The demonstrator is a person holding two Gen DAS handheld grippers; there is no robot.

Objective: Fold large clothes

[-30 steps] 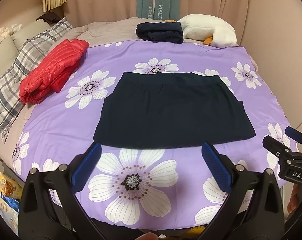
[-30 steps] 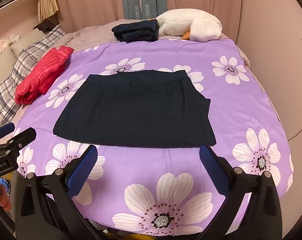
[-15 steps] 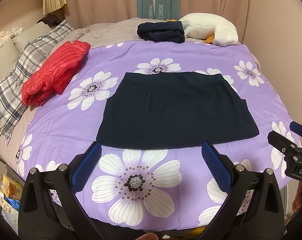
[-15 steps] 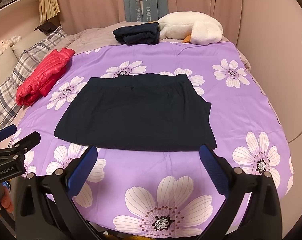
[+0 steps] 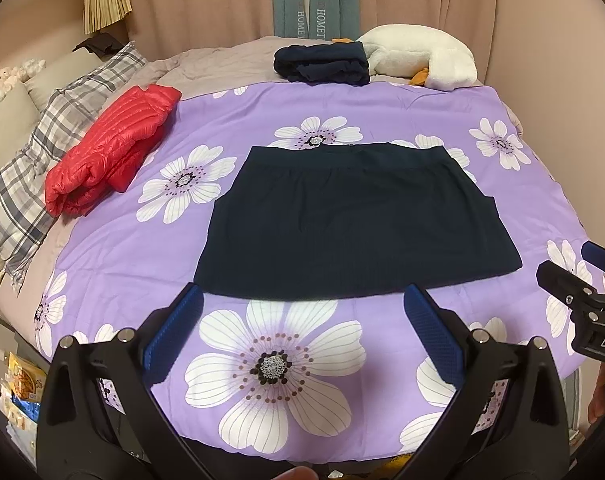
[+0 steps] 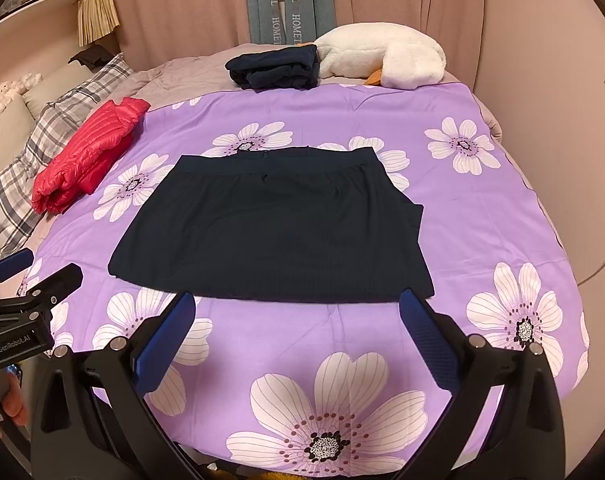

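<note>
- Both grippers have drawn slightly nearer the bed since the earlier frames, so the dark navy skirt (image 5: 354, 220) (image 6: 274, 228) now sits closer to the fingertips; the skirt itself lies as it did.
- Skirt: spread flat on the purple floral bedspread (image 5: 382, 108) (image 6: 342, 112), waistband on the far side, hem just ahead of the jaws in both views.
- Left gripper (image 5: 302, 308): jaws released and spread wide, holding nothing, blue pads (image 5: 174, 338) hovering over a large white flower just short of the hem.
- Right gripper (image 6: 298, 310): jaws likewise spread apart and empty, fingertips at the hem's near edge.
- Far beyond the jaws: a folded dark garment (image 5: 322, 63) (image 6: 274, 67) beside a white plush goose (image 5: 418, 58) (image 6: 382, 60).
- Left of the jaws: a folded red puffer jacket (image 5: 110, 148) (image 6: 88, 154), next to a plaid pillow (image 5: 42, 160) (image 6: 30, 160).
</note>
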